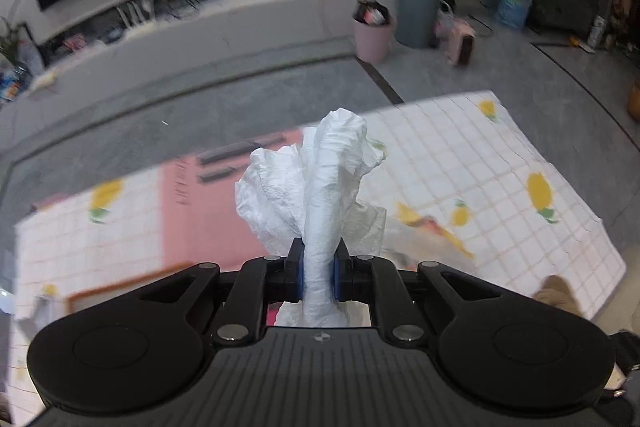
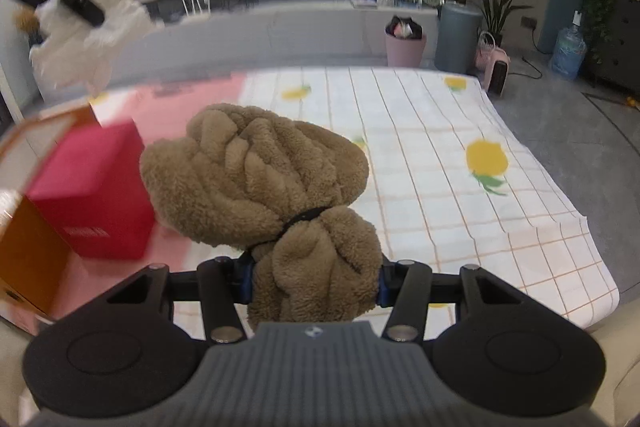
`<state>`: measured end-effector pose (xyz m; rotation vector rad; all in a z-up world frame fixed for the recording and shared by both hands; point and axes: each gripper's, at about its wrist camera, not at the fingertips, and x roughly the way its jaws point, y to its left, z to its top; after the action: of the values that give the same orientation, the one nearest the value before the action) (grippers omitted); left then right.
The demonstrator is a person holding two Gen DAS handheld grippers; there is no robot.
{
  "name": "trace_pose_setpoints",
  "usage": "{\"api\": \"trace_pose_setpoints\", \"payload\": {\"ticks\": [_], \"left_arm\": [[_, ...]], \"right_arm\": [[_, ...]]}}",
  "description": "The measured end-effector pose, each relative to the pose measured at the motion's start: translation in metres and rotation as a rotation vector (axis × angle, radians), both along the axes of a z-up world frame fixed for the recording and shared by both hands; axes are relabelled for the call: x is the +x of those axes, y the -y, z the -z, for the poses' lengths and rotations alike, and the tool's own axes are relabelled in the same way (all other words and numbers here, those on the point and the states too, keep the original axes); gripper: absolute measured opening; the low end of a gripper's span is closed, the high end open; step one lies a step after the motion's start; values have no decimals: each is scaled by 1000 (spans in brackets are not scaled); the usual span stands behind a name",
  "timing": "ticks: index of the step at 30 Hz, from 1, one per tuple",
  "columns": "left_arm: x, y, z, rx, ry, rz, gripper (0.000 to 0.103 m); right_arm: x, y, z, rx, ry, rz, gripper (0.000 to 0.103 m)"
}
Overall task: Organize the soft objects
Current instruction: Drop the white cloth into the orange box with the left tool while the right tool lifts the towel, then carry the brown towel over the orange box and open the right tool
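Left tongs [image 1: 318,273] clenched on white crumpled tissue [image 1: 316,183], held above checkered cloth [image 1: 460,163]. Right tongs [image 2: 314,279] grasping brown fleece bundle [image 2: 256,179], red box [image 2: 92,195] beside.

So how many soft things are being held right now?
2: a white crumpled cloth pinched in the left gripper, and a brown fleece bundle in the right gripper. More may be hidden.

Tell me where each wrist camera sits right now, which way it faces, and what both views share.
Left wrist: behind the left gripper, looking along its fingers, shut on white crumpled paper, over the pineapple-print cloth toward the TV wall.
Right wrist: behind the right gripper, shut on a tan fleece bundle; the left gripper and paper show top left.
Shared: cloth, pink bin, grey bin.
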<state>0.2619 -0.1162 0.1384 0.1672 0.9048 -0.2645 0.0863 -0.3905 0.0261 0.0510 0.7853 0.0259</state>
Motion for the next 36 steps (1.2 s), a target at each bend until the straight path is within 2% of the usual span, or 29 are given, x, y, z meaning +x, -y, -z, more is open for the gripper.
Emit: {"api": "trace_pose_setpoints", "payload": {"ticks": [3,6,10,12,14,21,23,27,28,29,30,32,34,36], "left_arm": [[-9,-42,-15,-14,39,-33,14],[-17,-86,-15,-20,57,-79,14],[-23,-144,6,-13,61,-142,14],[-21,-170,24,-14,49,-177,14],[-18,-190,47,21,37,-221,14],[-6,-212,131,101,-31,-303,14],[-4,-209,145,103,-23,-296,14],[4,-196,169,182,-26,-304,15],[6,-194,175,190,-38,-307,17],[9,-192,181,197,-54,-313,26],[9,-197,188,198,-63,-316,30],[8,-197,195,222,-77,-298,60],[1,-194,191,257,-56,-264,81],[-9,-194,180,217,-6,-218,86]], "right_arm": [[-6,-20,-23,9,45,-2,51],[-5,-49,-45,33,85,-47,52],[3,-100,-68,32,122,-129,52],[6,-128,-74,22,134,-176,52],[11,-157,-76,10,139,-221,52],[21,-240,-69,-33,145,-349,52],[24,-256,-65,-37,136,-373,52],[27,-278,-57,-48,116,-407,52],[28,-278,-54,-48,109,-409,52],[30,-280,-51,-48,99,-411,52],[33,-279,-48,-47,93,-408,52],[38,-281,-42,-51,79,-404,52],[41,-280,-39,-51,69,-390,52],[45,-281,-35,-43,53,-378,52]]}}
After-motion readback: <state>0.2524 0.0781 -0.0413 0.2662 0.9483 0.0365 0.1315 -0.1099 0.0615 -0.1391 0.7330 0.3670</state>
